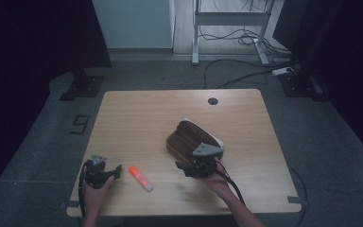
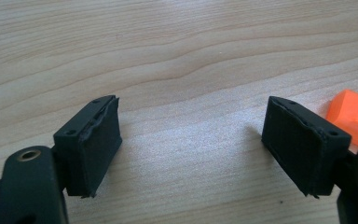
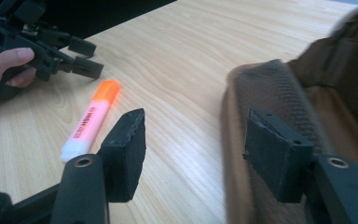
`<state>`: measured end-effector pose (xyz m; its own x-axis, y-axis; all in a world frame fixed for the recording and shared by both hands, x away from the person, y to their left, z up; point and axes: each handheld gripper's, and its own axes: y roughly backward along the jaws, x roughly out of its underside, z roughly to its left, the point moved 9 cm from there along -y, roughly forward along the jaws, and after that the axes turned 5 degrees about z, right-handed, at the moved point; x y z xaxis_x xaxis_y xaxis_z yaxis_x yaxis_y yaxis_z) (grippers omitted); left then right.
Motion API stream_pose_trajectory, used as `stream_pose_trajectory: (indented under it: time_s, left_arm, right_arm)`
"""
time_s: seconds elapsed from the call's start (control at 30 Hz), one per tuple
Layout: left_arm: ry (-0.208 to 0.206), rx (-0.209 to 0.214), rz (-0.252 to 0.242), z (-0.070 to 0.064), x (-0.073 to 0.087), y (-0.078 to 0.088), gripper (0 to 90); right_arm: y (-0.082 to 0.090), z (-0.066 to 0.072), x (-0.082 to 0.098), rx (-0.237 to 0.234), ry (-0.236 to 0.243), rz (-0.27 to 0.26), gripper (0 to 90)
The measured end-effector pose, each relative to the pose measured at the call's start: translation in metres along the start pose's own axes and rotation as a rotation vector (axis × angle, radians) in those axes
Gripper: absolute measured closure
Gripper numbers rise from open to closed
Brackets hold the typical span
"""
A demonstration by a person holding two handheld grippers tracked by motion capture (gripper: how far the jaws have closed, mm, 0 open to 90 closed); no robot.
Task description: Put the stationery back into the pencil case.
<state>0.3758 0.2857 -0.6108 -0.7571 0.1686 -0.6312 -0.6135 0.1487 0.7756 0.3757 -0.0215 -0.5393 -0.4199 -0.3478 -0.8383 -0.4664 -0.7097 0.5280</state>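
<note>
Highlighter [image 1: 140, 178], orange-capped with a pale pink-and-white barrel, lies flat on the wooden counter [image 1: 146, 118] near its front edge, between the two hands and closer to the left one; in the high view its orange end points up-left toward the left tool [image 1: 118, 170] and its white end points toward the person. In the right gripper view the same highlighter [image 3: 90, 120] lies slantwise beyond the near jaw, printed lettering running along its barrel, with the orange cap at the far end. A brown pencil case [image 1: 194, 139] with a light rim sits right of the counter's centre, lying open so that its dark inside shows. The right tool [image 1: 185, 168] is held in the person's right hand [image 1: 216, 180] just at the case's near edge, a grey three-cornered plate on top of it; in the right gripper view its jaws stand wide apart, one over bare wood and the other against the brown pencil case [image 3: 307, 93], whose ribbed edge runs beside that jaw, though whether they touch I cannot tell. The left hand [image 1: 96, 189] grips the left tool at the counter's front left corner, and the left gripper view shows its jaws wide apart over bare wood with nothing between them, the highlighter's orange cap [image 2: 356, 116] just beyond the right-hand jaw. A small dark cable hole [image 1: 212, 100] sits near the counter's far edge.
</note>
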Motion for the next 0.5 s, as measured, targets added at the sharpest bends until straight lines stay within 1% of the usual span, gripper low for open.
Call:
stream_pose_trajectory:
  time_s: [0.07, 0.13, 0.23, 0.3, 0.4, 0.43, 0.47, 0.5]
  left_arm:
    - [0.000, 0.000, 0.000, 0.000, 0.000, 0.000, 19.3]
    - [0.000, 0.000, 0.000, 0.000, 0.000, 0.000, 19.3]
    - [0.000, 0.000, 0.000, 0.000, 0.000, 0.000, 19.3]
    - [0.000, 0.000, 0.000, 0.000, 0.000, 0.000, 19.3]
    - [0.000, 0.000, 0.000, 0.000, 0.000, 0.000, 19.3]
    - [0.000, 0.000, 0.000, 0.000, 0.000, 0.000, 19.3]
    - [0.000, 0.001, 0.000, 0.000, 0.000, 0.000, 19.3]
    - [0.000, 0.001, 0.000, 0.000, 0.000, 0.000, 19.3]
  right_arm:
    - [-0.006, 0.005, 0.000, -0.009, 0.005, 0.006, 37.7]
    - [-0.008, 0.007, 0.000, -0.011, 0.008, 0.011, 37.7]
    - [-0.019, 0.018, -0.001, -0.031, 0.013, 0.022, 38.2]
    - [-0.022, 0.021, -0.002, -0.036, 0.014, 0.026, 38.2]
    - [-0.032, 0.034, -0.004, -0.062, 0.016, 0.027, 38.9]
    - [-0.032, 0.034, -0.004, -0.062, 0.016, 0.027, 38.9]
    - [-0.038, 0.042, -0.005, -0.076, 0.018, 0.032, 39.8]
    - [-0.038, 0.042, -0.005, -0.076, 0.018, 0.032, 39.8]
